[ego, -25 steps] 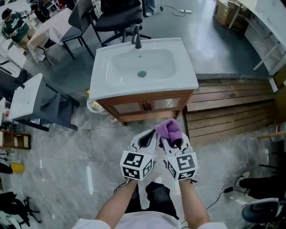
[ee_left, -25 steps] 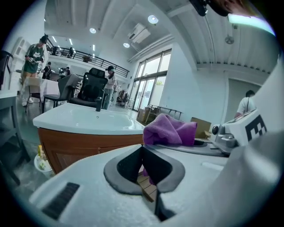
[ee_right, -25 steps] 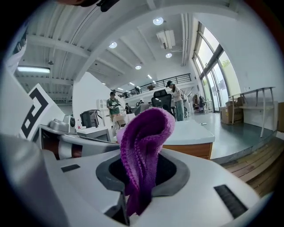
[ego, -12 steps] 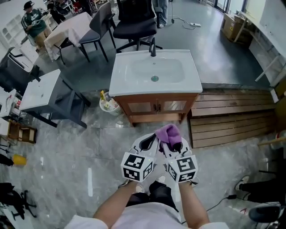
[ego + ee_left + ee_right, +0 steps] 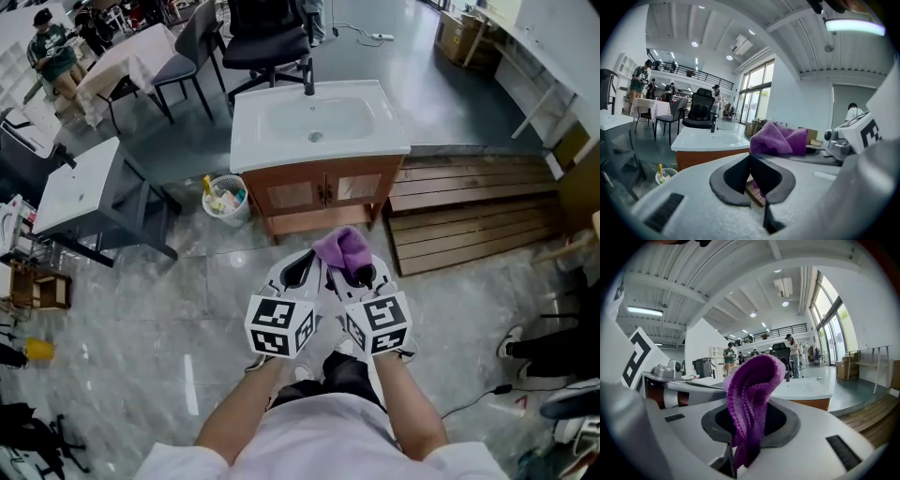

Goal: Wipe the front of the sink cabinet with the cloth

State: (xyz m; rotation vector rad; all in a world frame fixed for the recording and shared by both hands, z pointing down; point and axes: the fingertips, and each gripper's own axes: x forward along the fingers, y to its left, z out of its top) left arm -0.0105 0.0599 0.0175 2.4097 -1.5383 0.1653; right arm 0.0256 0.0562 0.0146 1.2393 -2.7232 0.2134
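Wiping looks unstarted: the right tool (image 5: 362, 271) grips the cloth (image 5: 341, 247), the left tool (image 5: 304, 269) is closed empty, both well short of the cabinet (image 5: 323, 195).

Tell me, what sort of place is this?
Likely a big open workshop or office hall, not a bathroom: the sink cabinet stands alone on the floor, office chair and tables nearby, with a balcony level and tall windows.
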